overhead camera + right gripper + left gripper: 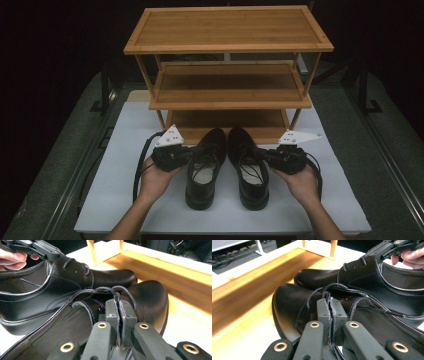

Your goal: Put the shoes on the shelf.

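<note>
Two black leather lace-up shoes stand side by side on the white mat, toes toward the wooden rack. My left gripper [194, 152] is shut on the laced edge of the left shoe [200, 195]. In the left gripper view its jaws [329, 301] pinch that leather edge beside the laces, above the shoe's toe [287, 305]. My right gripper [260, 152] is shut the same way on the right shoe [253, 195]. In the right gripper view [117, 302] the leather edge sits between the pads, with that shoe's toe [152, 297] beyond. Each view also shows the other shoe [362, 280] [62, 277].
A three-tier wooden shoe rack [227, 30] stands at the back of the white mat [125, 165]. Its lowest shelf [249, 285] [175, 272] lies just beyond the shoes' toes. Dark table rails run along both sides. The cables trail from the grippers toward the front.
</note>
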`<state>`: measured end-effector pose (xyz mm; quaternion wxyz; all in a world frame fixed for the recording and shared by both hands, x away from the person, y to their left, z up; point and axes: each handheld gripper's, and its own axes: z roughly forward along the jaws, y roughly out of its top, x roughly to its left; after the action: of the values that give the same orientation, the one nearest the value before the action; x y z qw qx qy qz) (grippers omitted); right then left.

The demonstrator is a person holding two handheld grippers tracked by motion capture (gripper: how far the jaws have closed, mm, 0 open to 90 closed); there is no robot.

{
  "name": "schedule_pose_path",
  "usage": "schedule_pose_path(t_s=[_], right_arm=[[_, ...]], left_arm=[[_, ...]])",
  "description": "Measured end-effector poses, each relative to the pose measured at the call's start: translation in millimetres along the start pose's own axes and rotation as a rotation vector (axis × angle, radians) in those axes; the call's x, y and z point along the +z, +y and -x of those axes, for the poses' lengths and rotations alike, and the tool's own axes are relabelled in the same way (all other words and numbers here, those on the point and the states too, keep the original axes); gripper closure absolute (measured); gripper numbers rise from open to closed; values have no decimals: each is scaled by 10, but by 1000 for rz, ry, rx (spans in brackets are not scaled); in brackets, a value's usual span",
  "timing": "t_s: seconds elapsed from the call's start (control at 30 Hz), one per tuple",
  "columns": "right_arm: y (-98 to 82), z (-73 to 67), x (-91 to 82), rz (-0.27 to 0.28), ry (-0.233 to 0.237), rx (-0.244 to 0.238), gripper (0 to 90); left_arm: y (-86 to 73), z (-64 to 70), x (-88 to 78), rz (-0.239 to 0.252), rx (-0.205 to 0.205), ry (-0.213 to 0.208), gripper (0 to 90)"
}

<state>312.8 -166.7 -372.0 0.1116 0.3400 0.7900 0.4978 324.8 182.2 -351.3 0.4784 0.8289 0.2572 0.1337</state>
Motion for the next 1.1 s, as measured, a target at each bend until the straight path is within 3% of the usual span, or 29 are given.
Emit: schedule_pose_path(t_s=[0.27, 0.63, 0.9, 1.1], right_arm=[[208, 254, 100, 37, -25, -4, 869], [404, 576, 421, 42, -97, -15, 868], [408, 664, 664, 57, -138, 1, 867], [322, 640, 782, 32, -123, 3, 866]], left_arm=[[196, -203, 157, 26, 6, 45, 885], [281, -516, 590, 83, -35, 134, 885], [215, -596, 848, 73, -49, 188, 884], [119, -565, 873, 65, -41, 160, 881]])
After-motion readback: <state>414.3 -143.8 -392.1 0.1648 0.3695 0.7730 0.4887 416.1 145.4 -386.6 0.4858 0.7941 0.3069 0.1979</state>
